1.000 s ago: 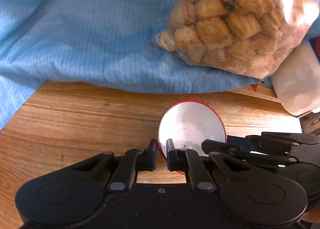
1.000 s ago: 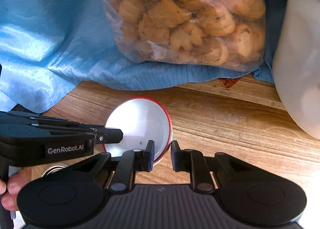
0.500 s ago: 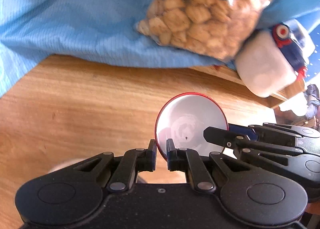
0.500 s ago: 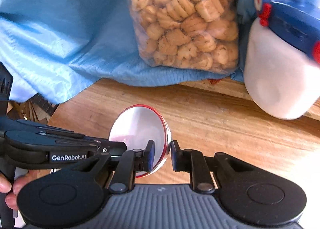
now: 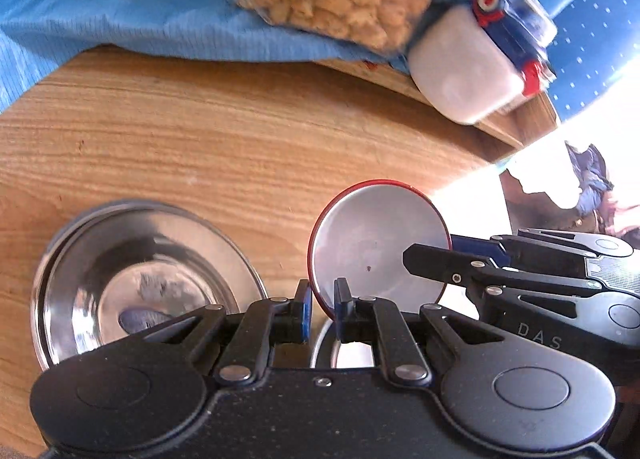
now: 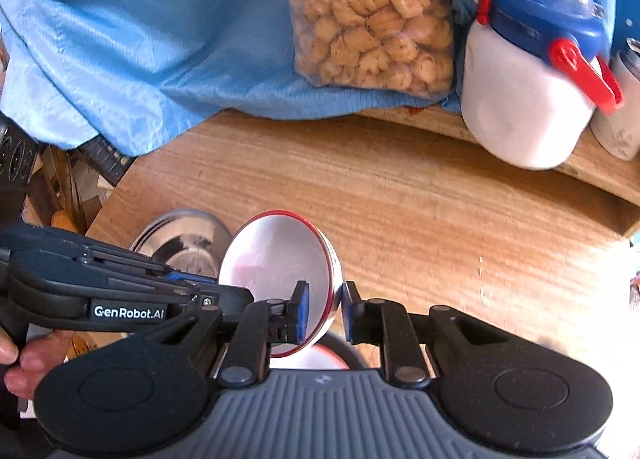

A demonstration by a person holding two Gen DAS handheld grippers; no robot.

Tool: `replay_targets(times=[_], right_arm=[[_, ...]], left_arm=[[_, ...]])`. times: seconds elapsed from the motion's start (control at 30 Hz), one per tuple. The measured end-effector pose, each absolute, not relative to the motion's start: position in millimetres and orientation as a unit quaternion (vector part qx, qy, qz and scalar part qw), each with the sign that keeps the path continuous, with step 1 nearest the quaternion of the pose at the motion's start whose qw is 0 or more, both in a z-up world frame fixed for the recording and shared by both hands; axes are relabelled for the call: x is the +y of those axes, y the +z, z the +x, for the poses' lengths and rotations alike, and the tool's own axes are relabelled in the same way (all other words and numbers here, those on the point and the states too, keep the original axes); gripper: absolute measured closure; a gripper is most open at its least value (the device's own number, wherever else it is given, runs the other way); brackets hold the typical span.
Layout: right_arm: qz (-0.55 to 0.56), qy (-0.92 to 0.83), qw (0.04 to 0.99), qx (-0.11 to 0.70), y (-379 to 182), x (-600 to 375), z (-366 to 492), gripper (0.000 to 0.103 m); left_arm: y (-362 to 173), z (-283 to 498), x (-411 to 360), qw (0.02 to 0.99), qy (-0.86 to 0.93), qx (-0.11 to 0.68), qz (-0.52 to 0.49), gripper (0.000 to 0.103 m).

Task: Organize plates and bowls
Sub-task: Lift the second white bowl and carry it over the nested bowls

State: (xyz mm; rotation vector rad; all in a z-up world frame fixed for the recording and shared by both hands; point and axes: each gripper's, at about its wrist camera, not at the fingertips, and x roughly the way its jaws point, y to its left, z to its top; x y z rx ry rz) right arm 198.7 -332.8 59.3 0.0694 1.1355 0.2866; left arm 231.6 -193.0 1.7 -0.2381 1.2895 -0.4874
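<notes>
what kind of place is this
Probably a home kitchen or dining table: a wooden tabletop holds a bag of biscuits, a white jar with a blue lid and steel bowls.

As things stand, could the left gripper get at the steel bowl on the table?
Probably not yet: the left gripper is shut on the red-rimmed bowl. The steel bowl itself lies uncovered beside it.

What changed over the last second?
Both grippers pulled back from the cookie bag, carrying the red-rimmed bowl; a steel bowl and the white jar came into view. Unchanged: left gripper and right gripper both pinching the bowl's rim.
</notes>
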Motion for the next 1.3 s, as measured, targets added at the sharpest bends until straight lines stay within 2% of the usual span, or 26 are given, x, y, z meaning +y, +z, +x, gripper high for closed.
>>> replay_targets(times=[0.67, 1.07, 1.3], right_arm=[[0.045, 0.121, 0.806, 0.578, 51, -347, 151, 0.084], [0.039, 0.124, 0.794, 0.595, 41, -349, 154, 0.084], [0.019, 0.132, 0.790, 0.599, 40, -340, 159, 0.079]], left_arm=[[-6, 192, -217, 0.720, -0.287, 0.629, -0.055, 0.089], [-12, 184, -224, 0.706, -0.290, 0.645, -0.036, 0.085], [-15, 186, -221, 0.706, -0.277, 0.650, -0.043, 0.084]])
